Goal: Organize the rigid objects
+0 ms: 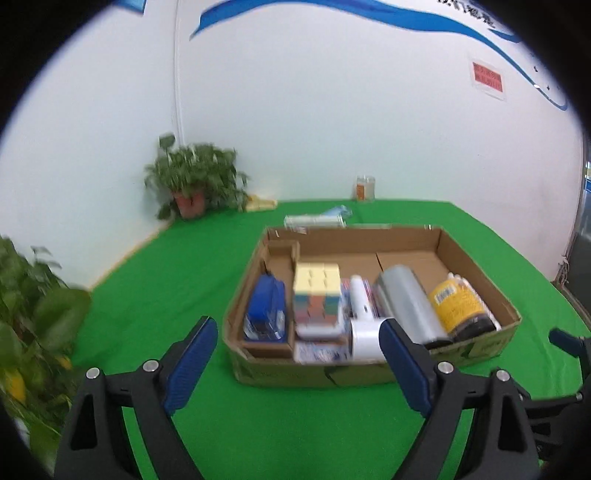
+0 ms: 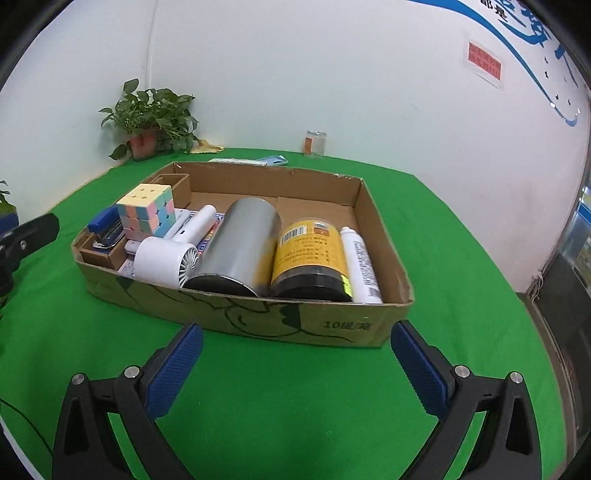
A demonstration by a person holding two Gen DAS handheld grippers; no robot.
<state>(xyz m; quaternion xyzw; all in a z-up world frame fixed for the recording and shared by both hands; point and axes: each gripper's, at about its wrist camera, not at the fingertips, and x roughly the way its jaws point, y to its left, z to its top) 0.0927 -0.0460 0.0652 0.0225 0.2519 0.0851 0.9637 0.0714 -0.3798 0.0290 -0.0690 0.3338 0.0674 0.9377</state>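
matt cardboard box (image 2: pixel 332 325), brushed metal cylinder (image 2: pixel 240 243), glossy plastic fan (image 2: pixel 162 260), green cloth table (image 2: pixel 280 398)

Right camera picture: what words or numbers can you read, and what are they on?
"10提/箱": printed on the front of the cardboard box; the last character is unclear.
Yellow jar: barcode and small print, too small to read.
White tube: print too small to read.
Red wall sign: characters too blurred to read.
Blue wall lettering: cut off, unreadable.

Bright, even indoor light with soft shadows. The left wrist view is motion-blurred; the right is sharp. Fisheye bending and dark vignetting ring both; the silver metal cylinder (image 2: pixel 236 247) shows glare.
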